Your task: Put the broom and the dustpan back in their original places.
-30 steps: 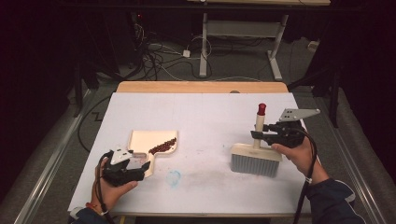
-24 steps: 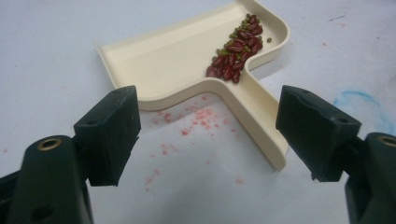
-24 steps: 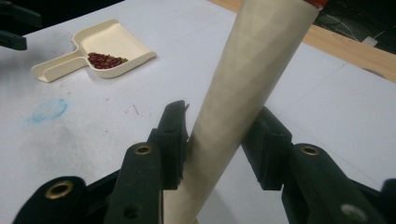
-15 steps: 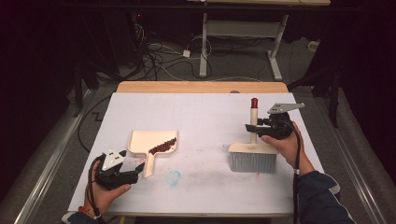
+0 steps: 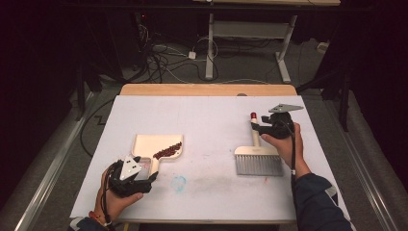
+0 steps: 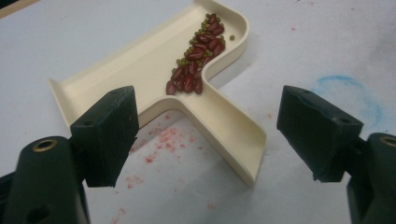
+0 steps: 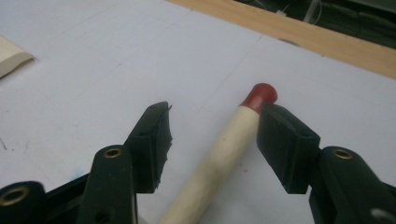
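1. The bench (image 5: pixel 207 108) carries a white sheet, with a strip of bare wood along its far edge at 12 o'clock.
2. A cream dustpan (image 5: pixel 155 147) lies left of the middle of the bench, its handle pointing toward the person at about 6 o'clock.
3. A heap of dark red beans (image 6: pixel 196 43) mixed with small green ones sits in the pan, banked along its right wall and down toward the mouth of the handle.
4. The left gripper (image 6: pixel 205 135) is held low at about 7 o'clock on the bench, just behind the dustpan's handle; its jaws stand wide apart, one on each side of the handle's end, touching nothing.
5. Red specks and a faint blue ring mark the sheet beside the handle.
6. A brush (image 5: pixel 257 159) lies right of the middle, at about 4 o'clock, bristles toward the person and its pale handle running away to a red tip at 12 o'clock.
7. The right gripper (image 7: pixel 212 135) sits over that handle near the red tip; its jaws are partly open with the handle between them, the right jaw at or just beside the wood, the left jaw clear of it.
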The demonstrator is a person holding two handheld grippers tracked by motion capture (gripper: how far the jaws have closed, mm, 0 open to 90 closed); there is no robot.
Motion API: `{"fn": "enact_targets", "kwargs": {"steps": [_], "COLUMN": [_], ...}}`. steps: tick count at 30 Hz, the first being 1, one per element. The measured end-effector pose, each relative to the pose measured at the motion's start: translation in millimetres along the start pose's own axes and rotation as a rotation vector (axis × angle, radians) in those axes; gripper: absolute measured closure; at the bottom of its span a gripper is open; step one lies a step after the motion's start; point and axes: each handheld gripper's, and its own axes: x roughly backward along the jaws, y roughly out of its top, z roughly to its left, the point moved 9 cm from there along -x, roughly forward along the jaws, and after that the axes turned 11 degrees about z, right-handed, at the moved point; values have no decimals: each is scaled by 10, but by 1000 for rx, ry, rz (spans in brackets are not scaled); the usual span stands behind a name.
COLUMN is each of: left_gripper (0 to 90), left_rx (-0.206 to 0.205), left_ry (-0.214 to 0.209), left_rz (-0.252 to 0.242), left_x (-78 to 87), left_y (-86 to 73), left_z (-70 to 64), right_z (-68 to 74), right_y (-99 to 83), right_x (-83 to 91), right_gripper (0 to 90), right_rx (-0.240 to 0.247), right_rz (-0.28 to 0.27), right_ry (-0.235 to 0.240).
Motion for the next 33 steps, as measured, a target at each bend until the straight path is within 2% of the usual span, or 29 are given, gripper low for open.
{"fn": "enact_targets", "kwargs": {"steps": [5,12,15,18,22,26,28,30,31,33], "left_gripper": [204,204,205,210,210,215,215,215,215,215], "left_rx": [-7,-22,-24,-29,-39,-42,-45,-44,-45,-47], "left_ry": [-6,1,-1,-6,-6,-6,-6,-7,-7,-9], "left_rz": [4,19,19,22,25,27,28,27,28,30], "left_x": [-14,-33,-30,-33,-35,-33,-32,-34,-36,-41], "left_y": [-5,-22,-22,-26,-26,-28,-26,-24,-25,-27], "left_z": [-9,-15,-16,-27,-39,-40,-41,-44,-46,-52], "right_z": [-21,-32,-36,-12,2,42,52,75,90,114], "right_y": [25,67,92,125,176,196,198,192,191,190], "right_x": [5,10,38,85,157,179,177,172,167,161], "right_gripper": [437,369,352,319,278,226,142,180,156,171], "right_rx": [-3,1,6,3,9,13,8,13,12,20], "right_rz": [-26,-65,-81,-114,-155,-170,-171,-166,-165,-162], "right_ry": [-11,-28,-62,-56,-88,-70,-79,-71,-61,-56]}}
